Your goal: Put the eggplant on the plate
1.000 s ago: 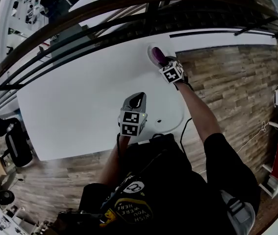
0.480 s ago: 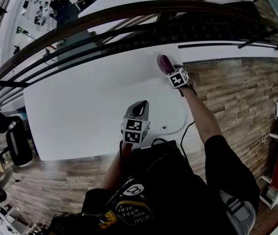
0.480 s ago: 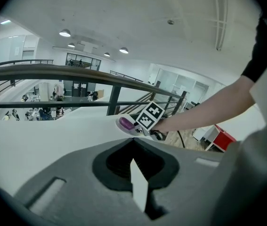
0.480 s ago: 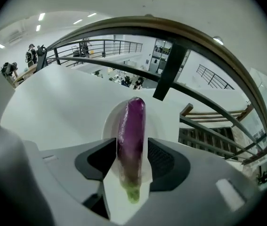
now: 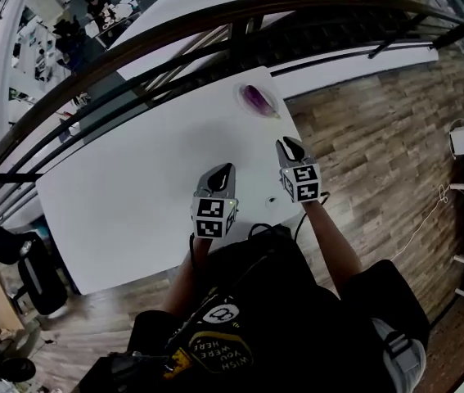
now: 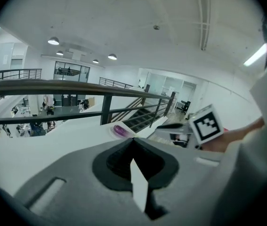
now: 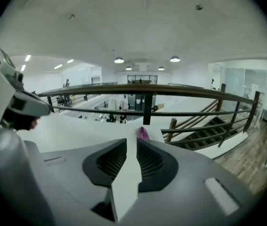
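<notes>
Eggplant [image 5: 256, 98] lies on the plate [image 5: 271, 108] at the tabletop's [image 5: 133, 170] far corner, so the task looks done. Left tool [image 5: 225, 170] is pressed together, empty; right tool [image 5: 287, 144], well apart from the plate, is closing on nothing.

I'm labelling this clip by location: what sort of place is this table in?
Probably an upper-floor gallery in an open office or lab building. A railing runs along the far side of the white table, a staircase descends beside it, and a furnished lower floor shows beyond.
</notes>
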### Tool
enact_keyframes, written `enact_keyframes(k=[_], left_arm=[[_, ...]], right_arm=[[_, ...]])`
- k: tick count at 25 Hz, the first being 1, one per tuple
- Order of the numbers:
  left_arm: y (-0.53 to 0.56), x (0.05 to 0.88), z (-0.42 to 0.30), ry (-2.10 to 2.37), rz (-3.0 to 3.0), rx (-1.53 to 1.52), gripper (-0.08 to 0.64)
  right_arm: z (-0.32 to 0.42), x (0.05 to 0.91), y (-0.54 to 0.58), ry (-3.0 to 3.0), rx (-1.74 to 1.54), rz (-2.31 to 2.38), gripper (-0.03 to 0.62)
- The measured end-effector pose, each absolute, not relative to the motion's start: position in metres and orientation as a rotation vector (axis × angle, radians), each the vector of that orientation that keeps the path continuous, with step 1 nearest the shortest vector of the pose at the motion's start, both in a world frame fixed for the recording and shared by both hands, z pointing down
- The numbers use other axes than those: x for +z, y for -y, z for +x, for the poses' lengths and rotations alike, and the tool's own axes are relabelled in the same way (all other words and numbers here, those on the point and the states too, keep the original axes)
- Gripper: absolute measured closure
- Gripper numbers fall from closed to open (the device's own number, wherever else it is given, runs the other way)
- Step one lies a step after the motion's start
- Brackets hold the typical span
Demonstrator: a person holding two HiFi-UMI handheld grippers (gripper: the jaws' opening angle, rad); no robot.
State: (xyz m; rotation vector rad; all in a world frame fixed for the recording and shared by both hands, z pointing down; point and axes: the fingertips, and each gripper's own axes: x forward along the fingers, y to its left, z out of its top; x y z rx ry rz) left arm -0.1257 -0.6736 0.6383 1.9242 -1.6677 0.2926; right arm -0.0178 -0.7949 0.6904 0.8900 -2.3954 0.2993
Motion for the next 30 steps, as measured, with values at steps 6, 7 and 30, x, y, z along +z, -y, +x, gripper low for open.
enact_keyframes(k=[6,7,30], left_arm=[[0.668,0.586,-0.113,1.662,2.073,0.241,0.555],[0.665,0.578,-0.108,1.650,2.096,0.225,0.555],[0.636,0.551,-0.053,1.490,2.256,0.145,0.555]], right_arm=[[0.006,0.567,0.716,2.622,0.408,1.112,0.589],[0.009,0.549,0.704,2.650,0.394,1.129,0.589],[0.015,0.510,0.635,2.739,0.318,1.192,0.591]])
